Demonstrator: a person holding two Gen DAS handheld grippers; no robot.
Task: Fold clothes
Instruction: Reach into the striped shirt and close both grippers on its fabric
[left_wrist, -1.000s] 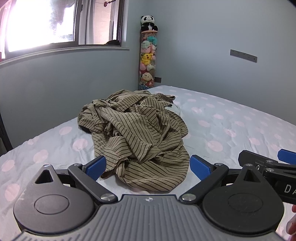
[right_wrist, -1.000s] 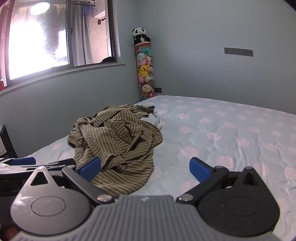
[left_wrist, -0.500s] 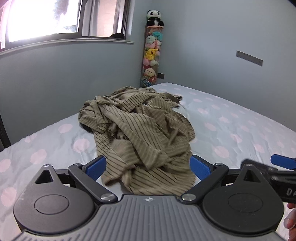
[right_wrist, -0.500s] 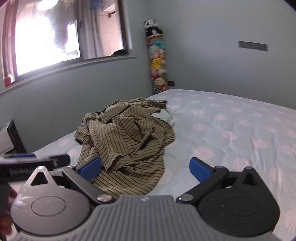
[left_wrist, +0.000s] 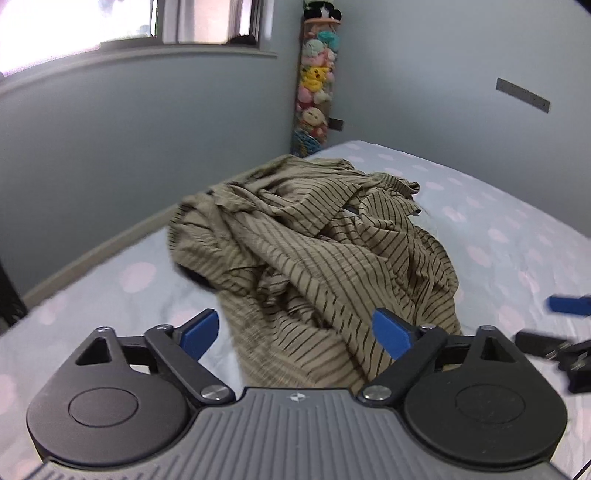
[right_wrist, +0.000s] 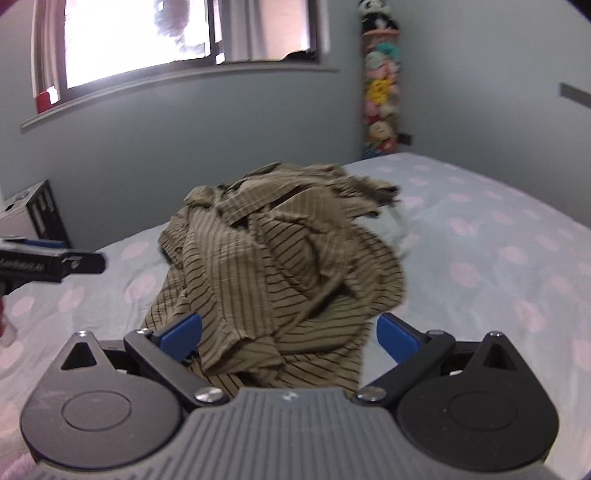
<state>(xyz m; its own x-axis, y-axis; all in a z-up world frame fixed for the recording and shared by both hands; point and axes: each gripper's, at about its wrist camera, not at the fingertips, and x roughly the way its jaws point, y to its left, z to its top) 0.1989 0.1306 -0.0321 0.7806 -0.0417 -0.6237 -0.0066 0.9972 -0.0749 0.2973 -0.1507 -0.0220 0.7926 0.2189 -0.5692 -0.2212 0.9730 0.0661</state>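
striped shirt (left_wrist: 317, 251), crumpled in a heap on the bed (left_wrist: 517, 236); left tool (left_wrist: 295, 330) and right tool (right_wrist: 288, 334) wide, closing, empty; risk: pinching several bunched layers together.

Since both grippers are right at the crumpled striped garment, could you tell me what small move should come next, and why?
Probably ease both grippers down onto the near hem of the crumpled olive-brown striped garment and let them finish closing. The left gripper and right gripper are closing with cloth lying between their blue fingers, but neither pinches it yet, and the garment sits bunched on the pink-dotted bedsheet, needing spreading first.
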